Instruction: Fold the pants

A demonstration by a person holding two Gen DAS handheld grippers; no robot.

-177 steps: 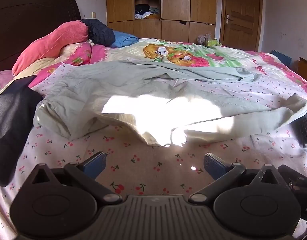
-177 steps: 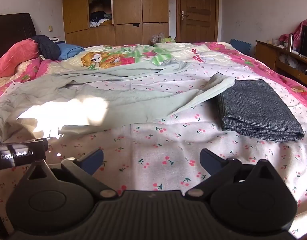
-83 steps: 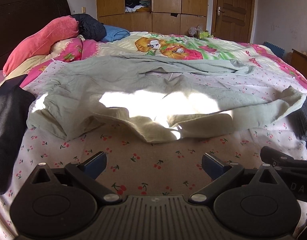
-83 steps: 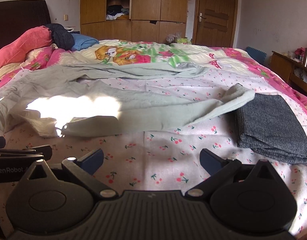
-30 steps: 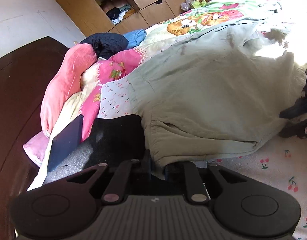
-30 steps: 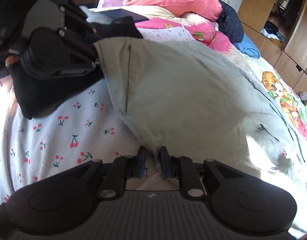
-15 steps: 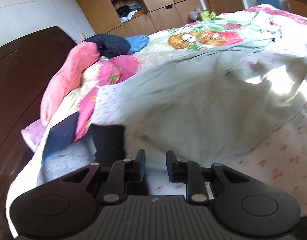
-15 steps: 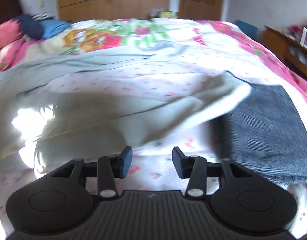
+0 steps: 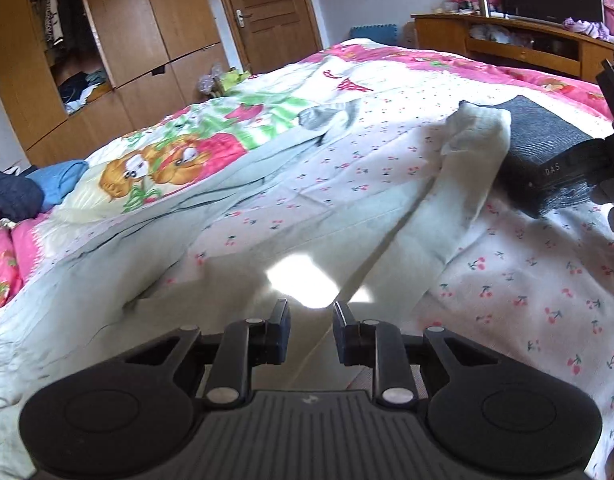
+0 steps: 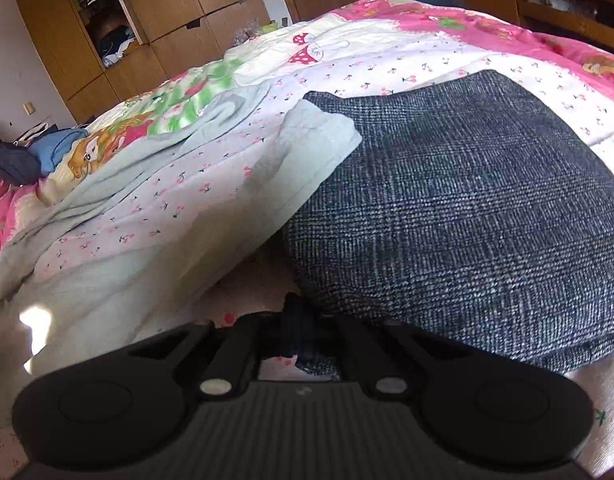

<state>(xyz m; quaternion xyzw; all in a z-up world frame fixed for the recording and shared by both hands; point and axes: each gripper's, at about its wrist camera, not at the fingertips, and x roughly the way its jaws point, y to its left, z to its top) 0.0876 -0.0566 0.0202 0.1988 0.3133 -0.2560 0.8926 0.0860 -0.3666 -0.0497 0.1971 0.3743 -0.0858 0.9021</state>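
Pale green pants (image 9: 427,216) lie spread across the cherry-print bed, one leg end by a folded dark grey garment (image 9: 543,140). My left gripper (image 9: 310,326) hovers over the pants near the crotch, jaws a small gap apart, nothing between them. My right gripper (image 10: 303,320) is low at the near corner of the dark grey garment (image 10: 467,208), its fingertips in shadow against the fabric. The pants leg end (image 10: 307,148) lies just left of it. The right gripper's body also shows in the left wrist view (image 9: 579,168).
Wooden wardrobe (image 9: 107,40) and door (image 9: 267,12) stand beyond the bed. A wooden TV stand (image 9: 527,44) runs along the right. Blue and dark clothes (image 9: 35,188) lie at the far left by the pillows. The bedspread (image 9: 347,92) has pink borders.
Both grippers let go of the waistband and swung right. The left one now faces the pants legs; the right one dropped down to the dark grey garment's corner and its jaws narrowed.
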